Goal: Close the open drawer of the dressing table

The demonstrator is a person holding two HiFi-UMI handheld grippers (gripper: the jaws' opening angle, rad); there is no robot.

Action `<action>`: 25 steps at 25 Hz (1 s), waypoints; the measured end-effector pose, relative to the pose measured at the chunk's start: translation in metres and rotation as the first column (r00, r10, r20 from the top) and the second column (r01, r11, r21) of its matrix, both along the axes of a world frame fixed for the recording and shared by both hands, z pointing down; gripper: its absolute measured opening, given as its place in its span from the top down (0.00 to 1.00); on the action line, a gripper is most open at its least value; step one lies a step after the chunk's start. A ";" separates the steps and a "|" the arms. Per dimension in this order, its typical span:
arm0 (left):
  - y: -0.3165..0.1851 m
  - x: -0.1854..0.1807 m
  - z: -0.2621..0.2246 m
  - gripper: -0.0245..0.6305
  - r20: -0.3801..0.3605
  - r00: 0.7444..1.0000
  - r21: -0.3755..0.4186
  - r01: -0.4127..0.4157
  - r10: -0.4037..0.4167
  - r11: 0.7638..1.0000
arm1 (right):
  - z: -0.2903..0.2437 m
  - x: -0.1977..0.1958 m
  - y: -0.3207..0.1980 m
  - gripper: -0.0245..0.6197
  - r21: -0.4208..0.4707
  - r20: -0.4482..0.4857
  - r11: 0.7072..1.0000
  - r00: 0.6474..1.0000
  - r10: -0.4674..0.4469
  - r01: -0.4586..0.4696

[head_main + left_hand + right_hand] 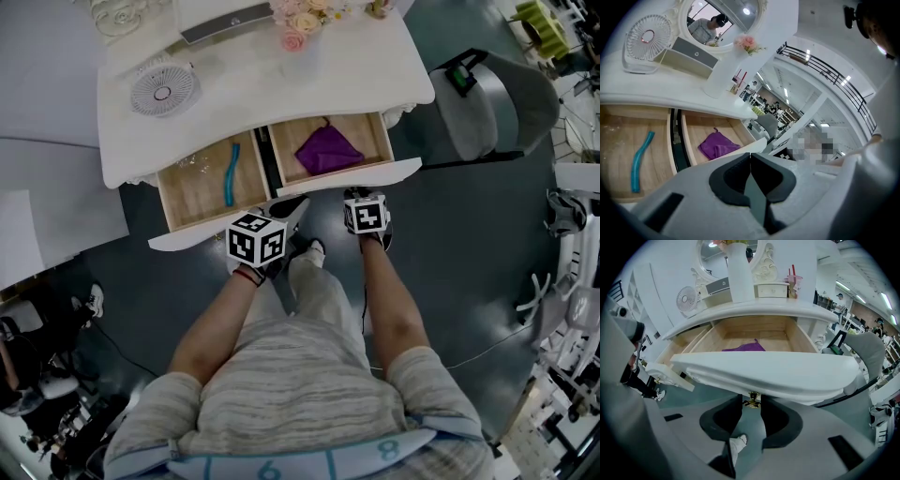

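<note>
right drawer (764,376) stands half out under the counter (754,308). your right hand-held gripper (751,399) is clamped on its gold knob (751,402). your left hand-held gripper (750,157), jaws together, waits before the counter. an off-centre push may jam the drawer. the left drawer (202,202) also stands open.

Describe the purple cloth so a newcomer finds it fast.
The white dressing table has two wooden drawers open at its front. The cloth lies crumpled in the right drawer. It is purple and broad; the left drawer holds a thin teal strip.
</note>
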State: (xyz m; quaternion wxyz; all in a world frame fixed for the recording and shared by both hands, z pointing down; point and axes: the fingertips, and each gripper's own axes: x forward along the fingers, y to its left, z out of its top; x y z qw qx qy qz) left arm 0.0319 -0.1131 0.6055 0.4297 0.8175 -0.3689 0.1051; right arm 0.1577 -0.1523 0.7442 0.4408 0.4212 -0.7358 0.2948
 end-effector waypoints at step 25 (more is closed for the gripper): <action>-0.014 -0.024 0.005 0.93 -0.009 0.999 -0.013 0.043 -0.044 0.999 | 0.002 -0.018 -0.049 0.78 0.026 -0.036 1.000 0.999 -0.008 0.009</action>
